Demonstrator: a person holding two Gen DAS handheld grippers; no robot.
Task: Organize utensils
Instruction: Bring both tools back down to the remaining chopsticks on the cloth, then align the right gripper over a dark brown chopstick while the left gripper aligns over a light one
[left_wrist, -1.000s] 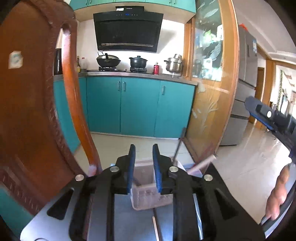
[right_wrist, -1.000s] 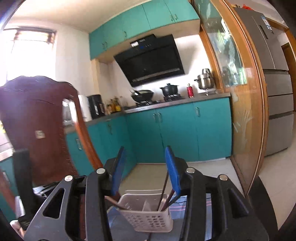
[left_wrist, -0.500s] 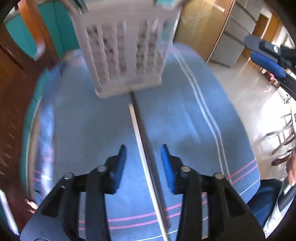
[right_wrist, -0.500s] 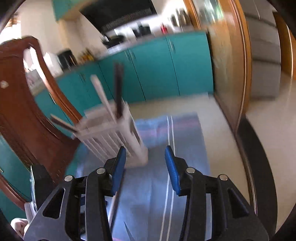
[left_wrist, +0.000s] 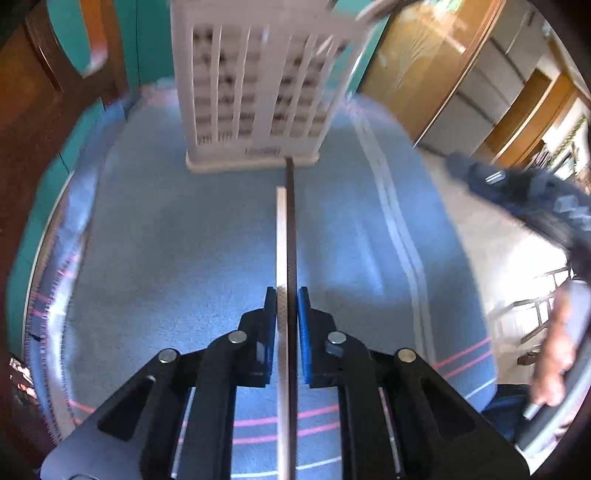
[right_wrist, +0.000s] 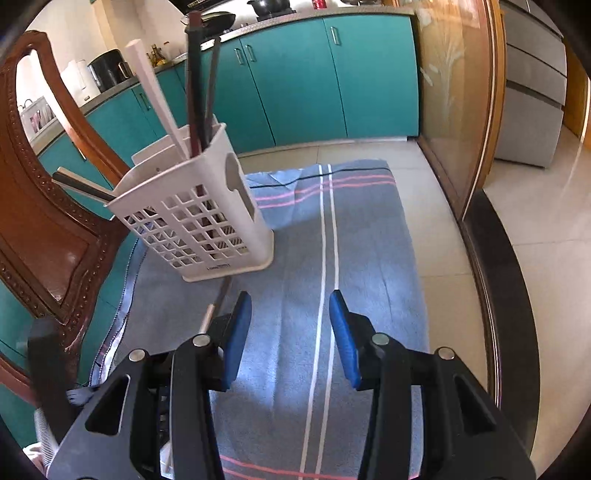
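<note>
Two chopsticks, one pale (left_wrist: 281, 236) and one dark (left_wrist: 291, 221), lie side by side on the blue cloth and point at the white slotted utensil holder (left_wrist: 255, 74). My left gripper (left_wrist: 286, 295) is closing on them, and its blue pads touch both sticks from either side. In the right wrist view the holder (right_wrist: 199, 218) stands upright with a white handle (right_wrist: 155, 92) and dark sticks (right_wrist: 195, 74) in it. My right gripper (right_wrist: 290, 306) hangs open over bare cloth, right of the holder, with nothing between its fingers.
A blue cloth (right_wrist: 369, 258) with white and pink stripes covers the table. A carved wooden chair (right_wrist: 44, 221) stands close on the left. Teal kitchen cabinets (right_wrist: 295, 74) and tiled floor lie beyond. A hand (left_wrist: 554, 362) shows at the right edge.
Both views have tipped down from the kitchen onto the cloth. The left jaws spread, came down astride the two chopsticks and closed in on them. The right jaws kept the same gap.
</note>
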